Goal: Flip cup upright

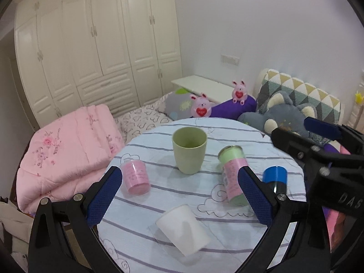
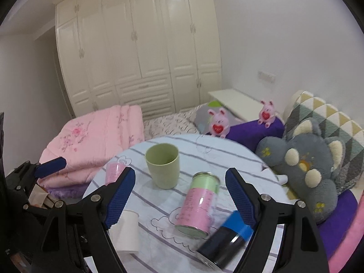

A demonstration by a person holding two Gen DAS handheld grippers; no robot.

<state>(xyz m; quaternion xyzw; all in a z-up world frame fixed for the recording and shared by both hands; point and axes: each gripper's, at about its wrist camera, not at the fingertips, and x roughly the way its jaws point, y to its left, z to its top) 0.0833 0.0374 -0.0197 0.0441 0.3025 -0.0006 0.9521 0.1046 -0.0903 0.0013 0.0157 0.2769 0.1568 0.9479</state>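
Jaws apart, green cup (image 1: 189, 150) upright

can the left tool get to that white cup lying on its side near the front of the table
Probably yes. The left tool is open, and the white cup lies tipped over just below and between its blue pads, nothing between them. The pink cup and the green-and-pink can sit off to either side.

A round worktop (image 1: 261, 141) under a pale striped cloth carries five things. Seen from the left claw (image 1: 179, 195), a green cup (image 1: 189, 150) stands upright straight ahead, mouth up. A small pink cup (image 1: 135, 177) sits just beside the claw's left finger. A pink-labelled can (image 1: 232, 173) leans by its right finger, a blue-capped dark bottle (image 1: 275, 177) beyond. A white cup (image 1: 182, 229) lies tipped over beneath the claw.
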